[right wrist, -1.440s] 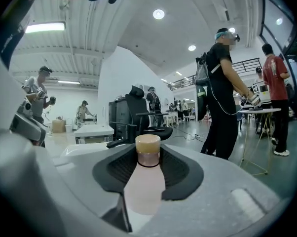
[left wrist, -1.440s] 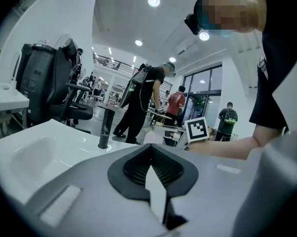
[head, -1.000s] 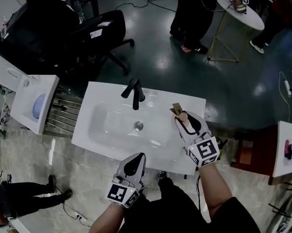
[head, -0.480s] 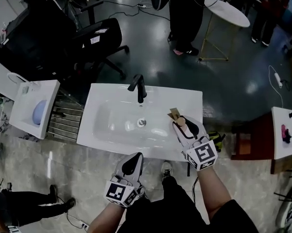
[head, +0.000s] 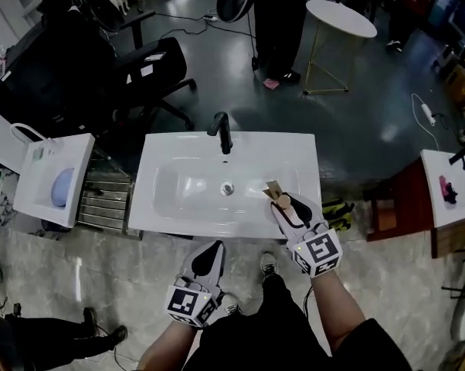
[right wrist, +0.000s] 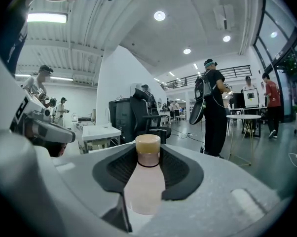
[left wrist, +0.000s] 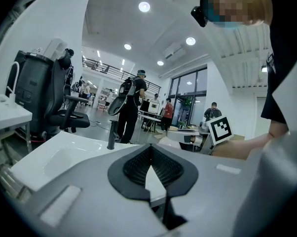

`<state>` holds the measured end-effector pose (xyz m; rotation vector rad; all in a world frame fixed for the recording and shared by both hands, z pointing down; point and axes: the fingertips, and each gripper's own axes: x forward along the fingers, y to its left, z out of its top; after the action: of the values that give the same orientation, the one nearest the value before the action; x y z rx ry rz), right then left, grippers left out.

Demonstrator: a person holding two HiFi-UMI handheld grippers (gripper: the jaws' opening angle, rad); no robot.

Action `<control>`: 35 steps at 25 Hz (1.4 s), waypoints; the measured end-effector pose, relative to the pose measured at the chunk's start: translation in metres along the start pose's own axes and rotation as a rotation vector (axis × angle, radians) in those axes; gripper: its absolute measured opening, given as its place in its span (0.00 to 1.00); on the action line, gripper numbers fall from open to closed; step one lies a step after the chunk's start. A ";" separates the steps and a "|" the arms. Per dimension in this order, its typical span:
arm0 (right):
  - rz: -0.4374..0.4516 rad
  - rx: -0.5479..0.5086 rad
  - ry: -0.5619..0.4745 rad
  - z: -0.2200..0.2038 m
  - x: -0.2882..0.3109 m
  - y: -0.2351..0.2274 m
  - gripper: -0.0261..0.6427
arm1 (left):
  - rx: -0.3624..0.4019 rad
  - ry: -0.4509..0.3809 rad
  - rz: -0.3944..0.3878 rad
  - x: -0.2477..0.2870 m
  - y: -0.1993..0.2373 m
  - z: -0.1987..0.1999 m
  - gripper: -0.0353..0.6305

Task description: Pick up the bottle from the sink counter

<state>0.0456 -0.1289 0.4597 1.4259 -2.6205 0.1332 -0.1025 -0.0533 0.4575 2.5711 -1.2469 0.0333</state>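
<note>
Left claw (left wrist: 149,149): closed on nothing and held just short of the near edge of the sink worktop (head: 161,151). The tan-capped bottle (right wrist: 145,181) is gripped about its body by the right claw (head: 288,205), over the right front part of the sink worktop. The lifting step is judged to be in hand. A firm grip and a steady raise clear of the surface are called for next.

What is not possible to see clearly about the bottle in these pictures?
- Underside of the bottle: right gripper view, hidden behind the right gripper body.
- Whether it is lifted off the sink counter: head view looks steeply down, height unclear.
- Any label: head view, too small.
</note>
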 end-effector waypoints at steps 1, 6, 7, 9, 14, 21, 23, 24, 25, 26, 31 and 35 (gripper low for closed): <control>-0.005 0.002 -0.001 0.001 -0.002 0.005 0.25 | -0.004 -0.006 -0.010 -0.002 -0.001 0.004 0.06; -0.023 0.005 0.000 0.008 -0.014 0.025 0.25 | 0.008 -0.020 -0.050 -0.013 -0.004 0.016 0.06; -0.026 0.005 0.001 0.009 -0.017 0.029 0.25 | 0.013 -0.020 -0.057 -0.016 -0.004 0.016 0.06; -0.034 0.006 -0.001 0.010 -0.022 0.037 0.25 | 0.015 -0.024 -0.076 -0.021 -0.007 0.019 0.06; -0.063 0.012 -0.009 0.011 -0.040 0.055 0.25 | 0.023 -0.012 -0.109 -0.037 -0.009 0.007 0.06; -0.112 0.009 -0.013 0.013 -0.065 0.080 0.25 | 0.028 -0.016 -0.158 -0.057 -0.015 0.005 0.06; -0.126 0.012 -0.013 0.013 -0.071 0.087 0.25 | 0.030 -0.006 -0.173 -0.063 -0.017 0.001 0.06; -0.131 0.013 -0.012 0.012 -0.074 0.091 0.25 | 0.029 -0.001 -0.180 -0.066 -0.018 0.000 0.06; -0.135 0.013 -0.011 0.012 -0.077 0.093 0.25 | 0.029 0.005 -0.186 -0.069 -0.019 -0.002 0.06; -0.139 0.014 -0.011 0.012 -0.079 0.096 0.25 | 0.029 0.009 -0.190 -0.071 -0.019 -0.003 0.06; -0.144 0.021 -0.009 0.012 -0.098 0.103 0.25 | 0.037 0.021 -0.198 -0.080 -0.032 -0.005 0.06; -0.126 0.015 -0.011 0.015 -0.116 0.107 0.25 | 0.042 0.029 -0.189 -0.082 -0.049 -0.006 0.06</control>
<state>0.0159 0.0227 0.4241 1.5959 -2.5349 0.1306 -0.1156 0.0400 0.4396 2.7031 -0.9980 0.0580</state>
